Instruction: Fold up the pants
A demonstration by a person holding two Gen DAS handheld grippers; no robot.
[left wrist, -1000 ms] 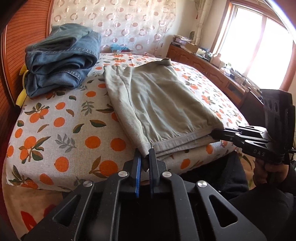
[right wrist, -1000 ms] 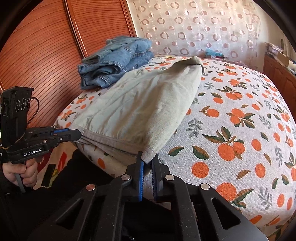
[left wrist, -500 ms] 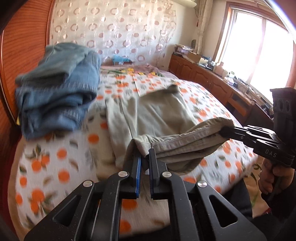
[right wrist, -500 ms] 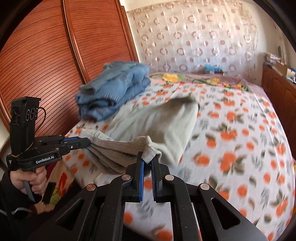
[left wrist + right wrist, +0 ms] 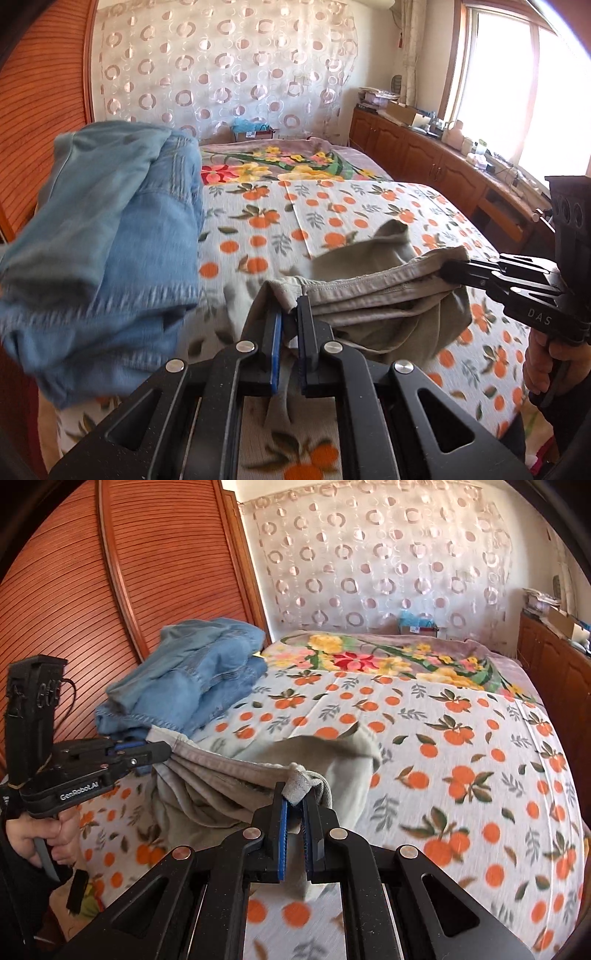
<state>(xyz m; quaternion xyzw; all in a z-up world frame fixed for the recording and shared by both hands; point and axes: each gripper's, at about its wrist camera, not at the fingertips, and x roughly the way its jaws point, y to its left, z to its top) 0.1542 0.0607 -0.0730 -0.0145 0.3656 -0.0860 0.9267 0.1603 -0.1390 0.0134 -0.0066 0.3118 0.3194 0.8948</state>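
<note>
Now I am in the middle of a fold, I think. I hold one end of the tan pants (image 5: 373,295) up off the bed (image 5: 332,218) with both tools, and that end hangs over the rest of the pants, which lie on the bed below.

My left gripper (image 5: 290,321) is pinched tight on one corner of the lifted edge. My right gripper (image 5: 293,801) is pinched tight on the other corner. The edge runs between the two tools like a little rope, sagging a bit in the middle. In the left view I can see the right tool biting its corner, off to the side away from the jeans (image 5: 107,236).

Those jeans sit in a pile on the bed, just beside the pants. The left corner of the pants is close to that pile, but I cannot tell if they touch.

Next, I think I must carry this edge on over the pants, away from me, keep both corners level, and lay it flat on the far part. Then I can let go. I should stay clear of the jeans so I do not drag them.
</note>
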